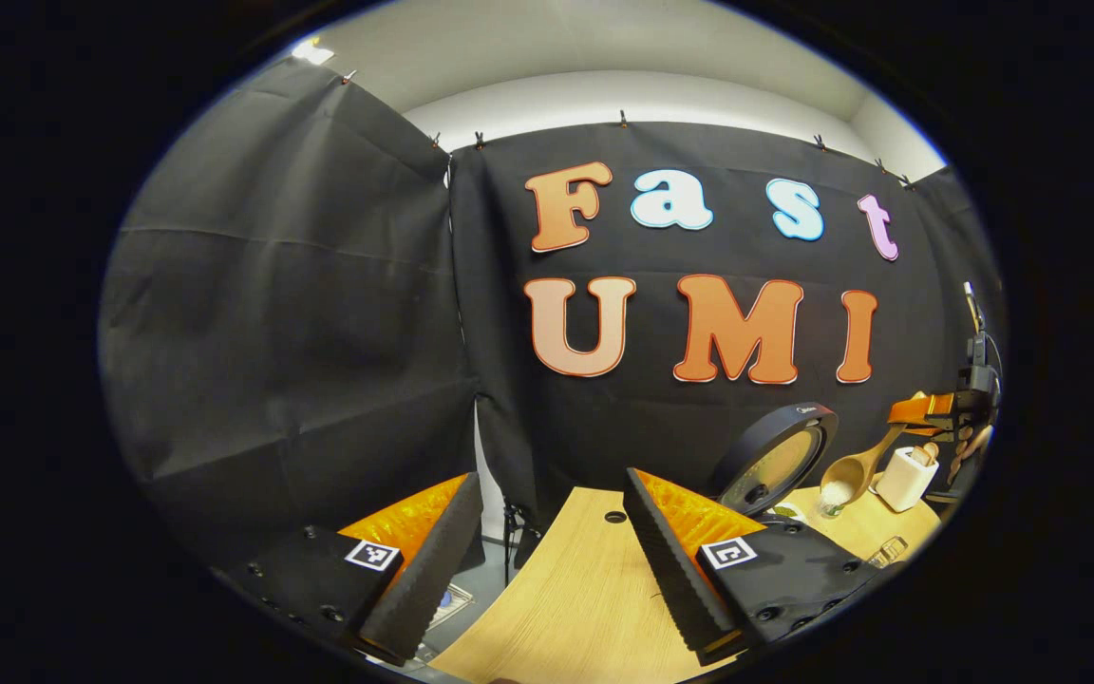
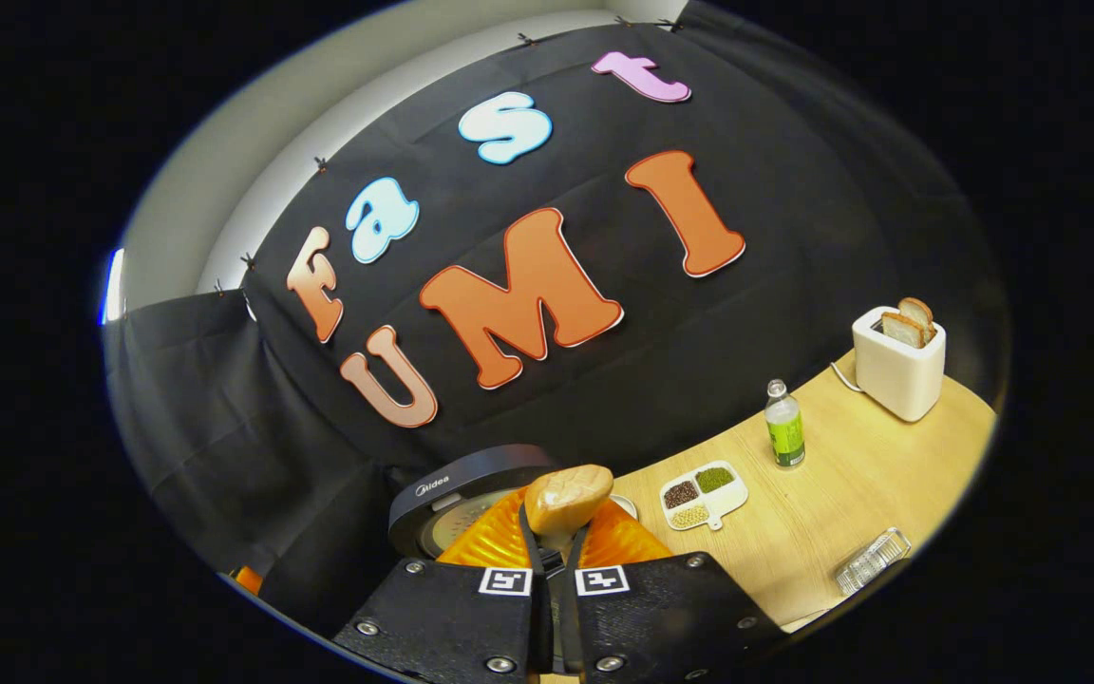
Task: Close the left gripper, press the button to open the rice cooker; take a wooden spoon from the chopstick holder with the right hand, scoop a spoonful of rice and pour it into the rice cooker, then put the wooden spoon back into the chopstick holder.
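My right gripper (image 2: 552,560) is clenched on the wooden spoon (image 2: 568,497) — its bowl juts just ahead of the fingertips, with the open rice cooker (image 2: 471,494) right behind it. In the left gripper view the spoon looks loaded with rice, though it's small there. Light, stiff, smooth wood: I'd grip the handle firmly and keep it level. My left gripper (image 1: 547,560) hangs released.
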A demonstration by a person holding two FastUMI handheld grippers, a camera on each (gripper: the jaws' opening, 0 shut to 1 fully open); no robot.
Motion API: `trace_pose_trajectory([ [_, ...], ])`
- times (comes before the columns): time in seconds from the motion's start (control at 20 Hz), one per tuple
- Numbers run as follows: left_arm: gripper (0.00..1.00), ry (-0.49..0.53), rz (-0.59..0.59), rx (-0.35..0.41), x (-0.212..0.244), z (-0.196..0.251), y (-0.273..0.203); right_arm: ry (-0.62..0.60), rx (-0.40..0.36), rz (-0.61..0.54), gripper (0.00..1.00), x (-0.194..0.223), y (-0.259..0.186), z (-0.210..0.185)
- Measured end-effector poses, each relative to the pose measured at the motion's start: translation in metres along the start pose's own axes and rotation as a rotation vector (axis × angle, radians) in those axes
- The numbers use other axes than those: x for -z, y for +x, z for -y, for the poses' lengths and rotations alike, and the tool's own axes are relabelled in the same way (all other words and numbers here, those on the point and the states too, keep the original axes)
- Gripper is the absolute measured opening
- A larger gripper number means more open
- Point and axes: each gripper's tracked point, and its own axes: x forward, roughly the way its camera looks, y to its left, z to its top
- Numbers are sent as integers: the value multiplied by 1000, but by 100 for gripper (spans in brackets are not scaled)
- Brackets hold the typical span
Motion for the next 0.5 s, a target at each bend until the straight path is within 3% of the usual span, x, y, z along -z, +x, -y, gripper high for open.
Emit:
trace_pose_trajectory([
  [0.5, 100, -4, -3, -10, 0, -3, -2, -190, -69, 18, 2, -2, -2, -8],
])
